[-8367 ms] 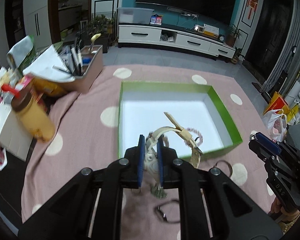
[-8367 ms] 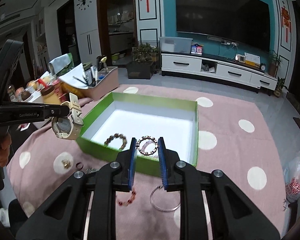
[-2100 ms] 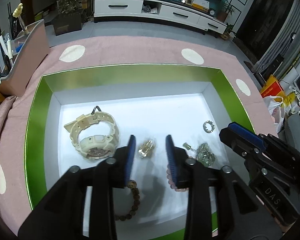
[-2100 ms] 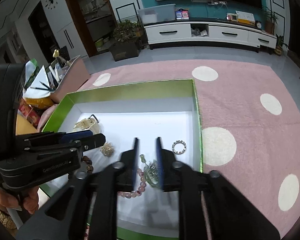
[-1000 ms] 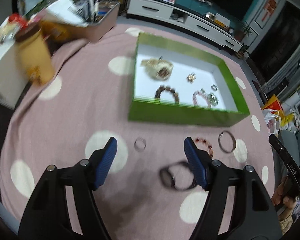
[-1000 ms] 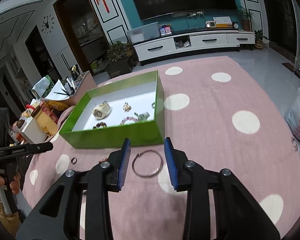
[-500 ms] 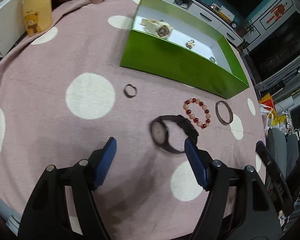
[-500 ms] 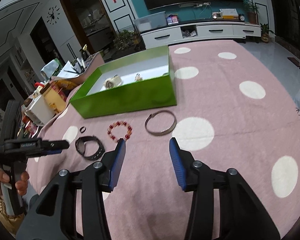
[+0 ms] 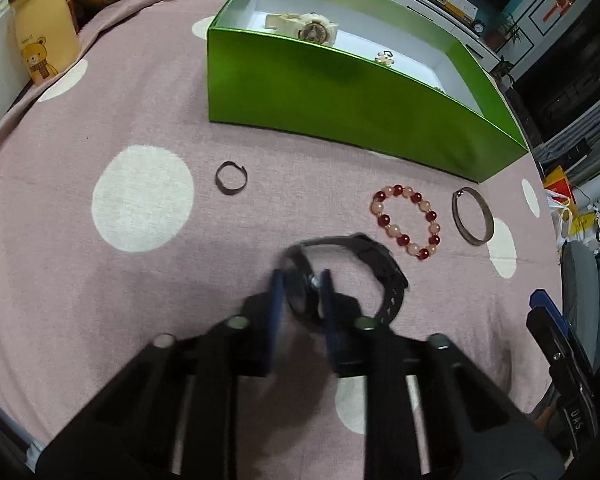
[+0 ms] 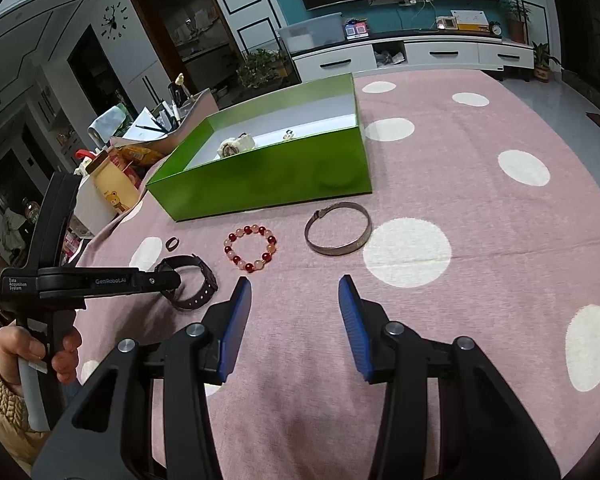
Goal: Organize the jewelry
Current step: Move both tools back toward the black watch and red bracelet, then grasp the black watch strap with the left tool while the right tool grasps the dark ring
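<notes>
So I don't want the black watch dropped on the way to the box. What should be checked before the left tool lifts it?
1. Left tool around the black watch case: ok.
2. Grip fully closed: cannot tell, blurred.
3. Strap clear of the beaded bracelet: ok.
4. Green box has free floor beside the cream watch: ok.
5. Right tool open and out of the path: ok.

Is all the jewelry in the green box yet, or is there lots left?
Partly done. The cream watch and a small charm already lie in the green box. The left gripper is closing on the black watch. Left on the cloth: bead bracelet, silver bangle and small ring.
</notes>
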Available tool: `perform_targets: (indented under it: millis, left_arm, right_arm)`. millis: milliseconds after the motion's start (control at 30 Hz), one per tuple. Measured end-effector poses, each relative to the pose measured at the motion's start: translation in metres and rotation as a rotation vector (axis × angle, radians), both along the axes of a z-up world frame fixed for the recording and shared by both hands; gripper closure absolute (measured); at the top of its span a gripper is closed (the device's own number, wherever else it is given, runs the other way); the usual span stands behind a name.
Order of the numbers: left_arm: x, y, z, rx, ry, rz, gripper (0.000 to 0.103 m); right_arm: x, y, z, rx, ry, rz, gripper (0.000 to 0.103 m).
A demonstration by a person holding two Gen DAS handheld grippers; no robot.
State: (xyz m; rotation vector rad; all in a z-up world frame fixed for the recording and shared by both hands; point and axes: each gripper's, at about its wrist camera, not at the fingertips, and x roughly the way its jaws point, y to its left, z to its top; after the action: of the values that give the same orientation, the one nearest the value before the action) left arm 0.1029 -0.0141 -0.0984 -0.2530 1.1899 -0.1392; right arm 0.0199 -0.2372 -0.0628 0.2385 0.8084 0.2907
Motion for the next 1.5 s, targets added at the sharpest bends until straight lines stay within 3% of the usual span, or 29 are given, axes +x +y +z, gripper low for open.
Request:
perform_targets:
  millis: [100, 400, 700, 900, 1100, 1167, 1233, 1500]
  left_arm:
    - [-0.002, 0.006, 0.003, 0.009, -0.029, -0.002, 0.095]
    - [-0.021, 0.071, 0.031, 0.060, -0.150, 0.105, 0.095]
    - [-0.037, 0.144, 0.025, 0.021, -0.139, 0.235, 0.095]
    - [-0.040, 0.159, 0.018, -0.015, -0.135, 0.248, 0.095]
    - [-0.037, 0.165, 0.010, -0.032, -0.129, 0.251, 0.095]
    - [-0.035, 0.165, 0.009, -0.035, -0.128, 0.248, 0.095]
    - [-0.035, 0.165, 0.008, -0.035, -0.127, 0.245, 0.095]
    - [-0.034, 0.156, 0.006, -0.034, -0.122, 0.218, 0.095]
  right_arm:
    - [0.004, 0.008, 0.000, 0.005, 0.004, 0.028, 0.057]
    - [0.031, 0.066, -0.010, 0.001, 0.042, 0.180, 0.057]
    - [0.072, 0.148, -0.028, -0.053, 0.089, 0.342, 0.057]
    - [0.099, 0.190, -0.035, -0.146, 0.080, 0.366, 0.062]
    - [0.109, 0.214, -0.039, -0.240, 0.059, 0.379, 0.075]
    - [0.109, 0.216, -0.040, -0.271, 0.047, 0.380, 0.084]
    - [0.107, 0.218, -0.040, -0.295, 0.033, 0.387, 0.086]
    - [0.092, 0.193, -0.027, -0.235, 0.004, 0.350, 0.086]
